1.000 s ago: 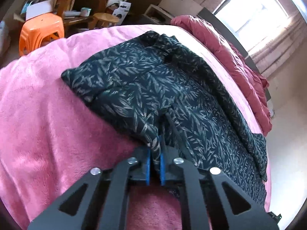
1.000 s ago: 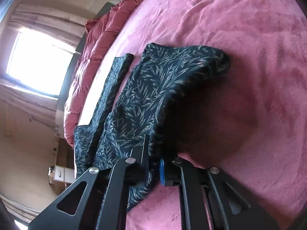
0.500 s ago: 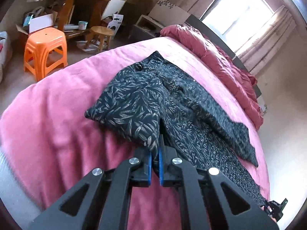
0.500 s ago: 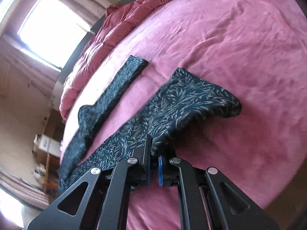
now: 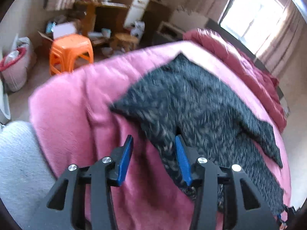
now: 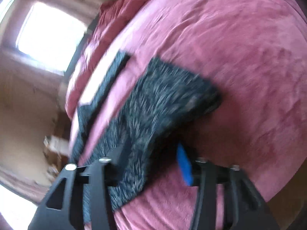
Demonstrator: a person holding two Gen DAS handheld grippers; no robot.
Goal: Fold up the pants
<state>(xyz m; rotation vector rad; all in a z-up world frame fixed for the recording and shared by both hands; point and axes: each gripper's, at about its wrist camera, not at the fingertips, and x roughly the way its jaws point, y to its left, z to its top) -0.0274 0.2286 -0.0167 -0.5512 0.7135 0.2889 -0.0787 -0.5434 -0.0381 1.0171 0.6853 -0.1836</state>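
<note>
The dark blue leaf-print pants [image 5: 201, 103] lie on the pink bed, blurred by motion. My left gripper [image 5: 154, 143] is open, blue pads apart, with the pants' near edge lying between them against the right pad [image 5: 182, 161]. In the right wrist view the pants [image 6: 163, 99] lie spread across the blanket, one leg [image 6: 107, 84] stretched apart to the left. My right gripper [image 6: 149, 153] is open, and the cloth drapes over its left finger; only the right blue pad [image 6: 184, 164] shows.
The bed has a pink blanket [image 5: 76, 105] and a red duvet [image 5: 249, 71] bunched along its far side under the window. An orange stool [image 5: 70, 51], a wooden stool and cluttered furniture stand on the floor beyond the bed. A grey surface [image 5: 17, 163] is at lower left.
Both grippers were shut on the pants' edge and have opened. The cloth has dropped onto the bed. Both views are now blurred by motion.
</note>
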